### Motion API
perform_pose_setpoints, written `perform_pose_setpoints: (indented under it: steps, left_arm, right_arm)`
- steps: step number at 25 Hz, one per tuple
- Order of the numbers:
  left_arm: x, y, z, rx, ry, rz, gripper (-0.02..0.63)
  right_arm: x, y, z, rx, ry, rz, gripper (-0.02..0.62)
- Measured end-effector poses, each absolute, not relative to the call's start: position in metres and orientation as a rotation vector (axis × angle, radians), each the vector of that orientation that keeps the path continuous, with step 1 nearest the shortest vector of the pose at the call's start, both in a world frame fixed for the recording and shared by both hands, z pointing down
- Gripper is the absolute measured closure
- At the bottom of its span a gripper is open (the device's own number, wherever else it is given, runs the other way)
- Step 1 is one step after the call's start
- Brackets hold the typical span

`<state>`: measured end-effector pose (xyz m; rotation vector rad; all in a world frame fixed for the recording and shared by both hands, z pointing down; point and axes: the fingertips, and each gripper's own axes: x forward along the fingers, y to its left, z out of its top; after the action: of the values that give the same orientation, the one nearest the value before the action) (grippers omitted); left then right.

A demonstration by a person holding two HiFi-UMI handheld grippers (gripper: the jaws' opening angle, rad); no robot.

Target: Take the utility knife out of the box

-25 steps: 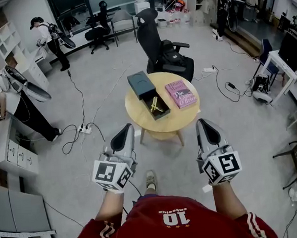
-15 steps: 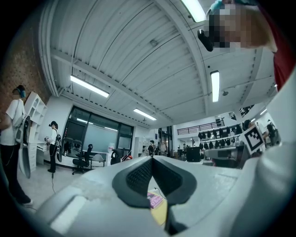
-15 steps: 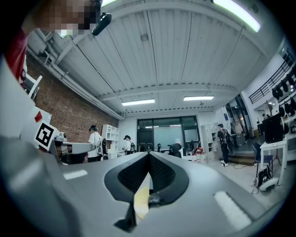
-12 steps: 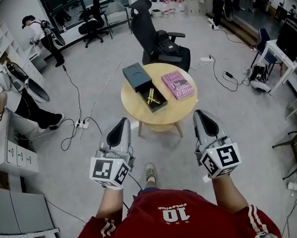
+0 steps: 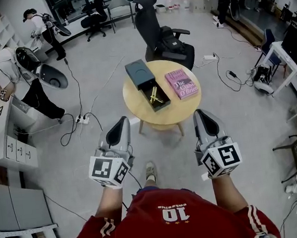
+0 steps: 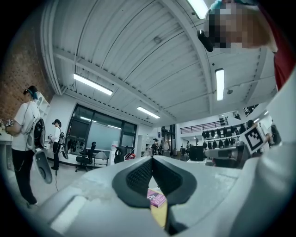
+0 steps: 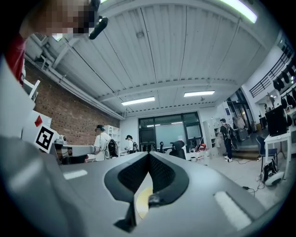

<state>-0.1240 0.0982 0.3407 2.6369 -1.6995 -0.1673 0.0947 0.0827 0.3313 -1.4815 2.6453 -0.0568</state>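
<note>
head view: round table (image 5: 159,119) w/ open box (image 5: 139,73), yellow utility knife (image 5: 154,96) lying in its pulled-out tray, pink book (image 5: 180,84) just beside. l gripper (image 5: 122,122) + r gripper (image 5: 200,114) held level, well short of box, prob lining up the approach.
left gripper view: jaws together, nothing betw them; pink book shows below the pads.
right gripper view: jaws together, empty; table edge below.

Red jersey (image 5: 171,221), white "10"; sleeves (image 5: 256,228) seemingly white-striped

Left gripper (image 5: 121,128) and right gripper (image 5: 200,117) level, fingers closed, empty.
</note>
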Motion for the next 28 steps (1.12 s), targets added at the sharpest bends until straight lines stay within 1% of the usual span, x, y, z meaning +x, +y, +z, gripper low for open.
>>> perform_pose_setpoints:
  steps: [14,28]
  left_arm:
    - [-0.151,0.022,0.335,2.633,-1.7,-0.169,0.603]
    - [-0.178,-0.082,0.322,2.737,-1.546,-0.181,0.603]
  right_arm:
    - [0.062,0.007,0.321,-1.437,2.669,-0.06,0.595]
    - [0.012,-0.076,0.303,-1.489,2.634,-0.015,0.595]
